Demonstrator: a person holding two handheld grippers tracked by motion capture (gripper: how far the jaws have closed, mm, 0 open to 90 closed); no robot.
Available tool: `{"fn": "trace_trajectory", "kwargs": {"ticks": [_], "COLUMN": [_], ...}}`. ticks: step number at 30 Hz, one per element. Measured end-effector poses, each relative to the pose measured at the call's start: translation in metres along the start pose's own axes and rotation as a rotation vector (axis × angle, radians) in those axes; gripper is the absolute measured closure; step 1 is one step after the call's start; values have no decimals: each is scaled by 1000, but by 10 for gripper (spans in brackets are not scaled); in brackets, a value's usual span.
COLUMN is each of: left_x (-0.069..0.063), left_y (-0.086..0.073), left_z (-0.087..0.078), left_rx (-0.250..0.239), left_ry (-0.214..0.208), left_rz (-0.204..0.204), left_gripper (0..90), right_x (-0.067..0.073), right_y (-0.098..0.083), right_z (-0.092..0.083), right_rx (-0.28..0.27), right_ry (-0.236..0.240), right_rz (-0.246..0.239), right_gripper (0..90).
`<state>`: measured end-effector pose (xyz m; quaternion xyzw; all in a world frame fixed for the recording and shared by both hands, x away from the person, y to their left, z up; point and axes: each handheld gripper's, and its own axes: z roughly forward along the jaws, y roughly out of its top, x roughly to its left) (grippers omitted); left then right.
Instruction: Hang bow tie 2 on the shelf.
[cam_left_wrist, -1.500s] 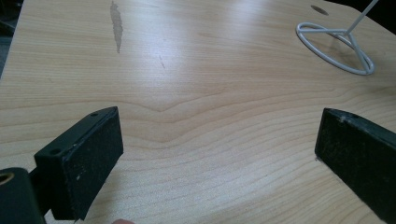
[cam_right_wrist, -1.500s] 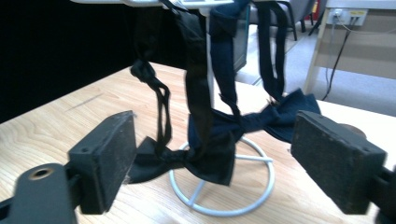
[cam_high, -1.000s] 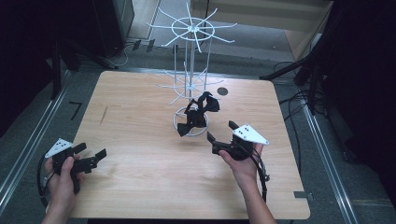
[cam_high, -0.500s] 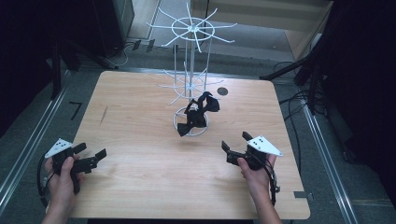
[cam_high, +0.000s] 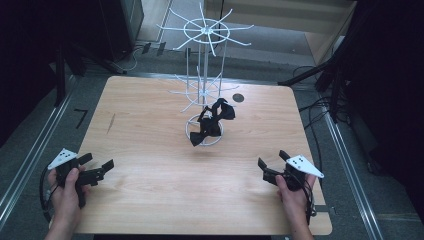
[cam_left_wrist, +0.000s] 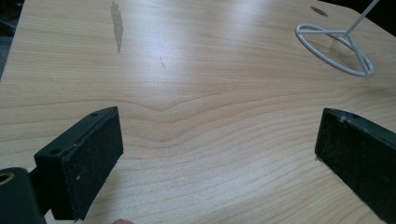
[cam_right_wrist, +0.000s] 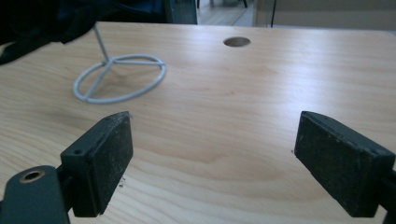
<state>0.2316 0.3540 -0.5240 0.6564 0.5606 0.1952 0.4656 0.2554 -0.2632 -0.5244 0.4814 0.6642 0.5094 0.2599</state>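
A white wire rack stands on its ring base in the middle of the wooden table. A black cloth piece hangs from one of the rack's lower arms, just above the base. My left gripper rests open near the front left corner, with nothing between its pads. Near the front right edge my right gripper is open and empty too, its jaws wide apart. The ring base and the black cloth lie ahead of it to the left.
A round hole is cut in the tabletop behind the rack. A dark scuff marks the wood at the left. Cables and dark stands surround the table on the floor.
The right gripper has drawn back from the rack toward the front right edge, with open, empty jaws. The black cloth stays on the rack. The left gripper has not moved.
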Motion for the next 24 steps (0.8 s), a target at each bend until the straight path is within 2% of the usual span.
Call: {"fn": "trace_trajectory", "kwargs": {"ticks": [5, 10, 15, 24], "left_x": [0, 0, 0, 0], "left_y": [0, 0, 0, 0], "left_z": [0, 0, 0, 0], "left_rx": [0, -1, 0, 1], "left_ry": [-1, 0, 0, 2], "left_rz": [-2, -2, -1, 0], "left_gripper": [14, 14, 14, 14], "right_x": [-20, -29, -46, -49], "right_y": [-10, -18, -28, -31], "right_z": [-17, -29, -47, -47], "right_rx": [12, 25, 37, 52], "right_ry": [-16, -35, -67, -83], "right_rz": [35, 27, 53, 48], "right_gripper": [125, 125, 128, 130]}}
